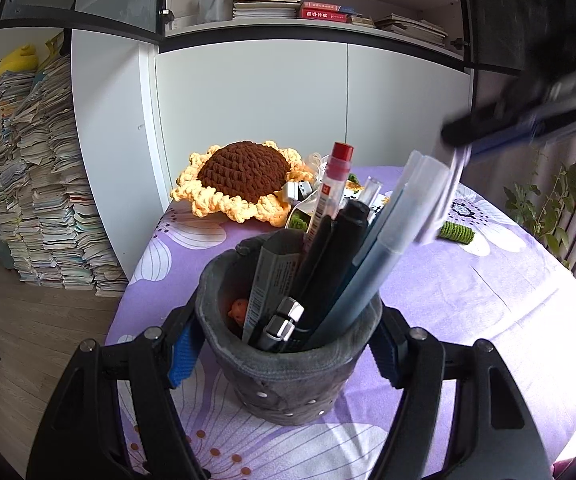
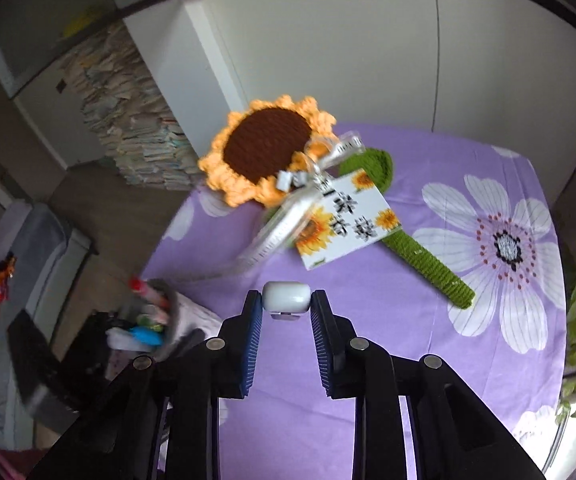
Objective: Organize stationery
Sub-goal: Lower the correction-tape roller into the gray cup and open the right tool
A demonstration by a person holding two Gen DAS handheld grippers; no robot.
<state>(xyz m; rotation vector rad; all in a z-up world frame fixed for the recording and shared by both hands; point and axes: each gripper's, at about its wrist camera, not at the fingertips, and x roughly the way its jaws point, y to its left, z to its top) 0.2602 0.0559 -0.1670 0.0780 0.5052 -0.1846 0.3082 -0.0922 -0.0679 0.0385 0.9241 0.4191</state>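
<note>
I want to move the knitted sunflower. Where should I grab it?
Grab the green stem, from above across its width. It is long, thin and lies flat on the purple cloth with bare space beside it; the flower head is too wide for jaws.

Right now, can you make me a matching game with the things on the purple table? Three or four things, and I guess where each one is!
Things:
1. grey pen holder
2. white eraser
3. crochet sunflower
4. red-capped pen

Places:
A. between the right gripper fingers
B. lying on the purple cloth
C. standing in the holder
D. between the left gripper fingers

Pairs: 1-D, 2-A, 3-B, 4-C
</note>
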